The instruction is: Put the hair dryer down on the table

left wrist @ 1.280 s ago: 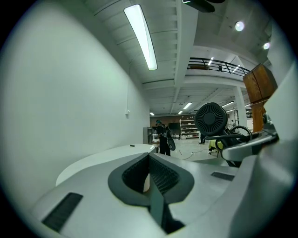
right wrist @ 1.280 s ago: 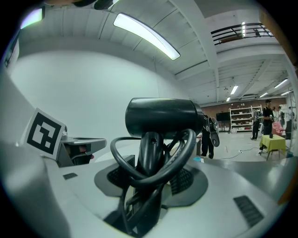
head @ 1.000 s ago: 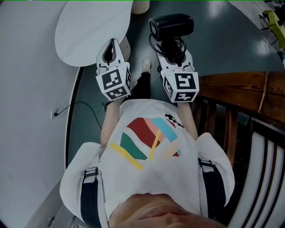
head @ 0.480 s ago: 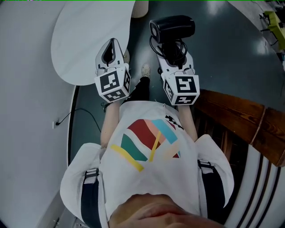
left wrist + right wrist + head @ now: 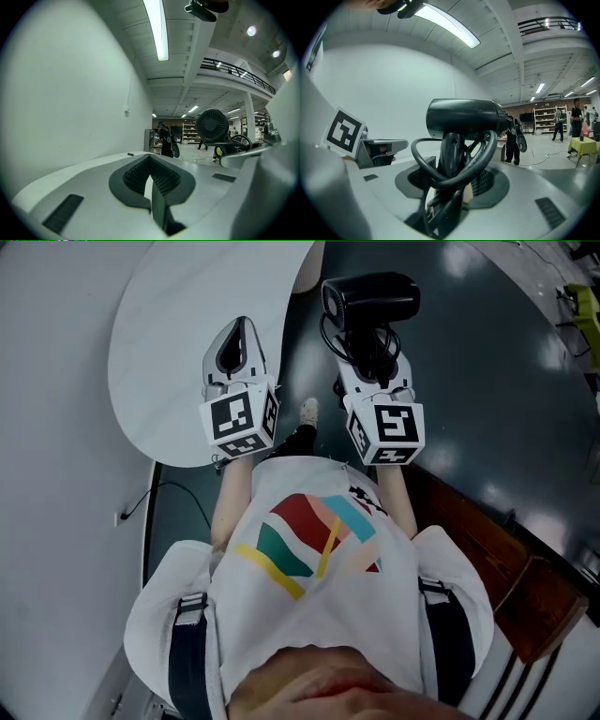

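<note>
A black hair dryer (image 5: 370, 298) with its cord looped round the handle stands upright in my right gripper (image 5: 373, 354), which is shut on the handle. It hangs over the dark floor, just right of the white round table (image 5: 159, 324). In the right gripper view the hair dryer (image 5: 464, 117) fills the middle, and the handle and cord are clamped in the right gripper (image 5: 449, 190). My left gripper (image 5: 239, 331) is over the table's right part, shut and holding nothing. The left gripper view shows the left gripper (image 5: 151, 165) closed and the hair dryer's rear grille (image 5: 213, 125) to the right.
A brown wooden bench or rail (image 5: 487, 540) runs along the lower right. The table's cream pedestal (image 5: 309, 270) is at the top. A thin cable (image 5: 178, 470) lies on the floor by the white wall. My shoe (image 5: 307, 411) shows between the grippers. People stand far off in the hall.
The view has swung: the table now reaches further under the left gripper and closer to the hair dryer. The wooden bench has slid to the lower right. Both grippers keep their hold.
</note>
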Demonstrator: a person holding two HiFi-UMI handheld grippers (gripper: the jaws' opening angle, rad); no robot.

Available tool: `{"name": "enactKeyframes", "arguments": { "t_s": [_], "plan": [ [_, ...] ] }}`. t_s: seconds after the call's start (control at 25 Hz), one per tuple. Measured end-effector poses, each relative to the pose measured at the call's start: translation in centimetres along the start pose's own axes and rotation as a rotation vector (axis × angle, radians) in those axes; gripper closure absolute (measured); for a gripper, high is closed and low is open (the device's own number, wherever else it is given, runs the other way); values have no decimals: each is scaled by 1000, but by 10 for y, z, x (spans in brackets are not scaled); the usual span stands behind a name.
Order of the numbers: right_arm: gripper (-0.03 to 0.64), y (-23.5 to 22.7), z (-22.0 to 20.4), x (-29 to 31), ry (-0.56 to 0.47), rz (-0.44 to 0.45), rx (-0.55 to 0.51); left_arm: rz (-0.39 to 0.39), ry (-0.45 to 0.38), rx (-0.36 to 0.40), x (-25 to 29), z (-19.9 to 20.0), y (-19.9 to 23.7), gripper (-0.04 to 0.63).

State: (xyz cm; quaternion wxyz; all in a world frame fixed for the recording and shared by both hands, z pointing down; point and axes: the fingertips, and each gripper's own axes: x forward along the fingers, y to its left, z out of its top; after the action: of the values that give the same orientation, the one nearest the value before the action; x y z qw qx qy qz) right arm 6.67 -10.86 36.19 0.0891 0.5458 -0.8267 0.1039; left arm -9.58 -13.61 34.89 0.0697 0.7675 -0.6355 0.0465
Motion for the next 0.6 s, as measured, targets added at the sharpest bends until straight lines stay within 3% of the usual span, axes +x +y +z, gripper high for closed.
{"name": "enactKeyframes", "arguments": {
  "t_s": [0.48,0.6],
  "plan": [
    [397,-25,22,113,18,29,15,37,17,-40,99,5,46,583],
    [397,-29,24,123,13,31,14,55,11,7,105,7,47,583]
  ]
}}
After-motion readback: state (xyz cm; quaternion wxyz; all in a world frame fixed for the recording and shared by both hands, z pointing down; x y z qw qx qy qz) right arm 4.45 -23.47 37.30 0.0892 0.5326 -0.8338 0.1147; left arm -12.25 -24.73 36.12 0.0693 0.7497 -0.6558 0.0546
